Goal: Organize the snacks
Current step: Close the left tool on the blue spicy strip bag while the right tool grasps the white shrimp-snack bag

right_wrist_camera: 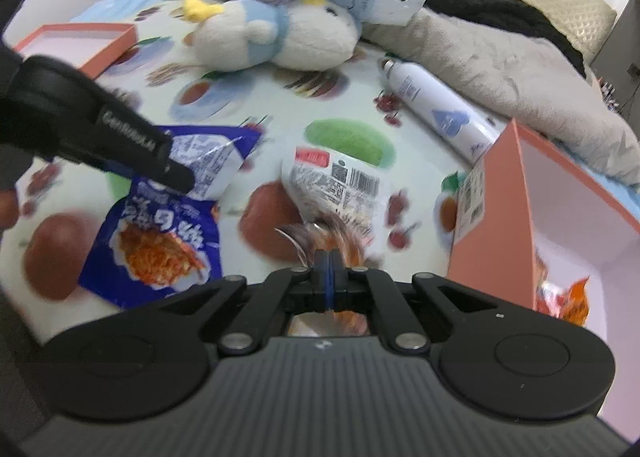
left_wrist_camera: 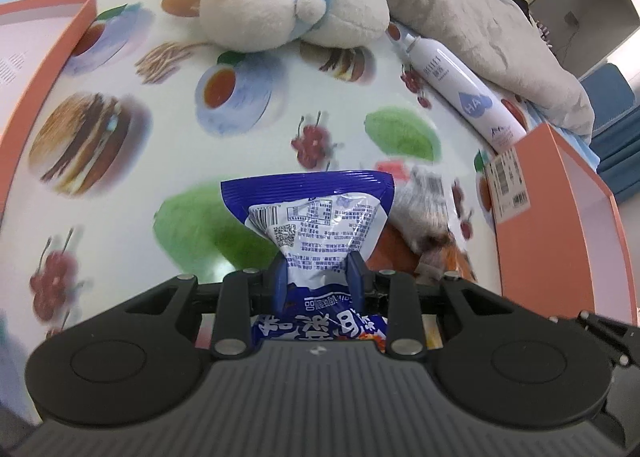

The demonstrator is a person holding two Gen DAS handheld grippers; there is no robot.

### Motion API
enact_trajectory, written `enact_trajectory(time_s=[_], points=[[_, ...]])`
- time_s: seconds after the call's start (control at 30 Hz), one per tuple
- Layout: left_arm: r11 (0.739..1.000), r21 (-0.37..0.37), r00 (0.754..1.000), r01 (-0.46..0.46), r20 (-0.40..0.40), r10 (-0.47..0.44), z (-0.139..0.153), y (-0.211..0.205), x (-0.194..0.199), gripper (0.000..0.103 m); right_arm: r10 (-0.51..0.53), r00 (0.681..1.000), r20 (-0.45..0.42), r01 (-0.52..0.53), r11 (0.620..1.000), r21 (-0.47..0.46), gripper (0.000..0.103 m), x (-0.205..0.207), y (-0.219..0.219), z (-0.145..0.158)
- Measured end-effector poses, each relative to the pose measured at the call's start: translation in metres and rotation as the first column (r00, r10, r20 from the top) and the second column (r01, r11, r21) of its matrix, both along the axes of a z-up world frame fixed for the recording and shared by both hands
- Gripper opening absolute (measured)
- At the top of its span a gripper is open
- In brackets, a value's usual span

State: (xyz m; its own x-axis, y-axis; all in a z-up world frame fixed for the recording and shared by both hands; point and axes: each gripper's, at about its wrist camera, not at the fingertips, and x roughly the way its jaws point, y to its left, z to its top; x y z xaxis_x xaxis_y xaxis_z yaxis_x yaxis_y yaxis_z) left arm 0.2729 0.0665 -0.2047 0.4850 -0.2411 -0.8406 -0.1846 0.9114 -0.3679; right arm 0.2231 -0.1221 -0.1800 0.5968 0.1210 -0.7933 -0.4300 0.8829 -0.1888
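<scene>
My right gripper (right_wrist_camera: 329, 263) is pinched tight on the clear snack packet (right_wrist_camera: 334, 187), lifted above the fruit-print cloth (right_wrist_camera: 256, 105). To my left, my left gripper (right_wrist_camera: 176, 173) grips the blue snack bag (right_wrist_camera: 160, 241). The open pink box (right_wrist_camera: 492, 213) sits just right, orange packets (right_wrist_camera: 568, 297) inside.

On the white spray bottle (left_wrist_camera: 464, 93) I read "HA"; print on my blue snack packet (left_wrist_camera: 316, 225) stays illegible.
</scene>
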Motion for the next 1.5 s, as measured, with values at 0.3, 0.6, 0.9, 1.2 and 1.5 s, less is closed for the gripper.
enact_trajectory(time_s=[0.3,0.6,0.9,1.2,1.5], points=[[1.000,0.031,1.000,-0.006,0.010,0.006,0.005,-0.002,-0.028,0.035,-0.055,0.998,-0.008,0.055,0.984,0.170,0.006,-0.030,-0.018,0.013],[0.998,0.053,1.000,-0.021,0.010,0.020,0.004,0.005,-0.021,0.035,-0.142,0.990,0.007,0.134,0.947,0.292,0.048,0.017,-0.027,0.017],[0.997,0.069,0.999,-0.033,-0.016,0.034,-0.007,0.009,-0.013,0.035,-0.229,0.966,-0.119,0.253,0.933,0.254,0.053,0.070,-0.029,-0.018],[0.996,0.083,1.000,-0.014,-0.025,0.017,-0.012,0.003,-0.007,0.035,-0.285,0.936,-0.207,0.331,0.912,0.243,0.071,0.098,-0.040,-0.051],[0.995,0.097,1.000,0.005,-0.015,-0.003,-0.012,-0.004,-0.007,0.035,-0.200,0.964,-0.173,0.228,0.960,0.163,0.056,0.089,-0.029,-0.065]])
